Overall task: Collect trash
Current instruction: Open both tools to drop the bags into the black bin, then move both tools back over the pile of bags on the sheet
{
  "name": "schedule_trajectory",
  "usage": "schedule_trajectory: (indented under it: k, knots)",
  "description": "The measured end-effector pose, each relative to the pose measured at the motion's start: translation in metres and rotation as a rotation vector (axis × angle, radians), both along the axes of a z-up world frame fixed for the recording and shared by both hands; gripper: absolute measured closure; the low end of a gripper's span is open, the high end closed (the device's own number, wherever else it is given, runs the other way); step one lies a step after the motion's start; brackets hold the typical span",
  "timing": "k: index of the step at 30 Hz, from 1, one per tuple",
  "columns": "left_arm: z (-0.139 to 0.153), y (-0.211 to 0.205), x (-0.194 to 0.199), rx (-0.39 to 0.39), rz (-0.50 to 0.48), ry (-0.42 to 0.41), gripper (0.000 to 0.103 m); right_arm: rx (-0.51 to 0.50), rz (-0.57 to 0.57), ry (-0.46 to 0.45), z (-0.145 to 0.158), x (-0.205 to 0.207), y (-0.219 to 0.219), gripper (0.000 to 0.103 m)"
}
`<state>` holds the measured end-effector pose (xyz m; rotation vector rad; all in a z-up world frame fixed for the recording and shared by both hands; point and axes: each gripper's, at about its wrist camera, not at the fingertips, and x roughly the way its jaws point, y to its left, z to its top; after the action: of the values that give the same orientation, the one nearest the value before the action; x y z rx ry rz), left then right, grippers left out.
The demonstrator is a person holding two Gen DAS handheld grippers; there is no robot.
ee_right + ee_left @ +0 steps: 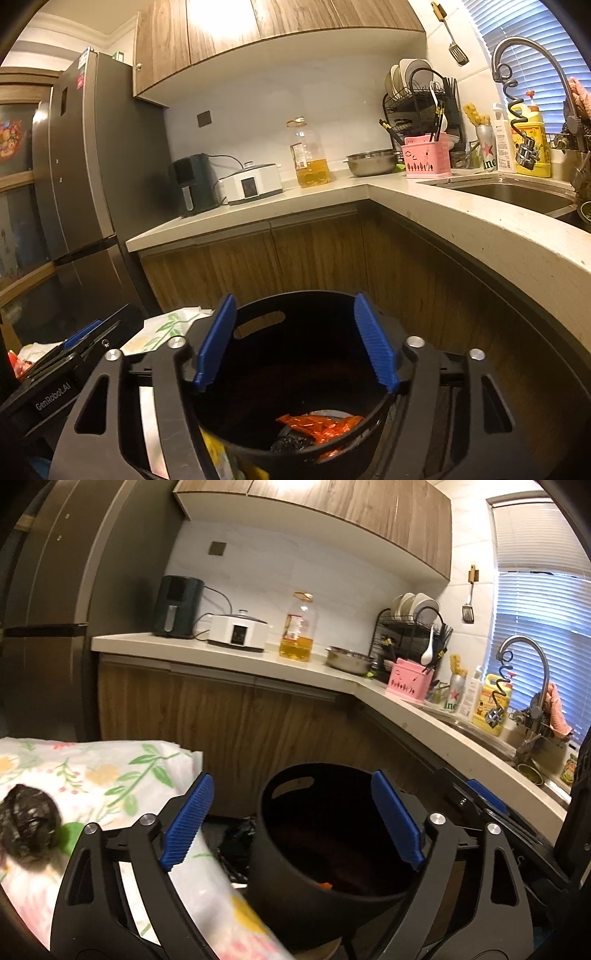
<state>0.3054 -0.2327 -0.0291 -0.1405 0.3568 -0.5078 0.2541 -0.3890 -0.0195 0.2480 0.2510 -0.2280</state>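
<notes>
Holding both grippers over the black bin point(295, 369), you are keeping each one spread apart with nothing between its blue pads. The left gripper point(291, 823) is sitting with its fingers point(188, 819) wide, one pad over the edge of the flowered tablecloth point(110, 775) and the other over the bin's far rim. The right gripper point(297, 345) is standing with its fingers point(216, 343) fairly wide too, framing the bin's open mouth and its handle slot.

Inside the bin, an orange wrapper point(321, 428) is lying on the bottom, next to a dark crumpled scrap that is too dim to make out. From the left wrist view only a sliver of orange is showing low in the bin.

A crumpled black plastic ball point(27, 823) is resting on the tablecloth at your left, well apart from the left gripper's pads and touching neither. Beside it a green blur is showing on the cloth, and you cannot tell whether it is printed or a loose thing.

The bin is standing on the floor between the cloth-covered table and the wooden cabinets under the tabletop point(461, 218). On that tabletop a bottle of oil point(308, 155), a steel bowl point(371, 162) and a pink basket point(426, 158) are standing in a row, near the sink point(517, 192).
</notes>
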Motion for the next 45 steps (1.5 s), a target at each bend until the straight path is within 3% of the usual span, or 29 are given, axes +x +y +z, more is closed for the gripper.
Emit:
schedule_trajectory:
  k: [7,18,25,35,45]
  knots:
    - [0.004,0.031,-0.04,0.007,0.073,-0.027,0.007,0.021,0.011,-0.013,0.003,-0.027,0.013,0.026]
    - [0.007,0.087,-0.098,0.074,0.279,-0.05,0.006,-0.03,0.016,-0.025,0.003,-0.069,0.056,0.025]
    - [0.002,0.123,-0.127,0.101,0.344,-0.028,0.006,-0.016,0.057,-0.024,-0.001,-0.089,0.085,0.025]
    - [-0.006,0.196,-0.169,0.138,0.531,-0.043,0.007,-0.005,0.173,-0.019,-0.01,-0.094,0.144,0.025]
    - [-0.015,0.269,-0.193,0.119,0.698,-0.016,0.007,-0.011,0.357,0.019,-0.03,-0.082,0.218,0.025]
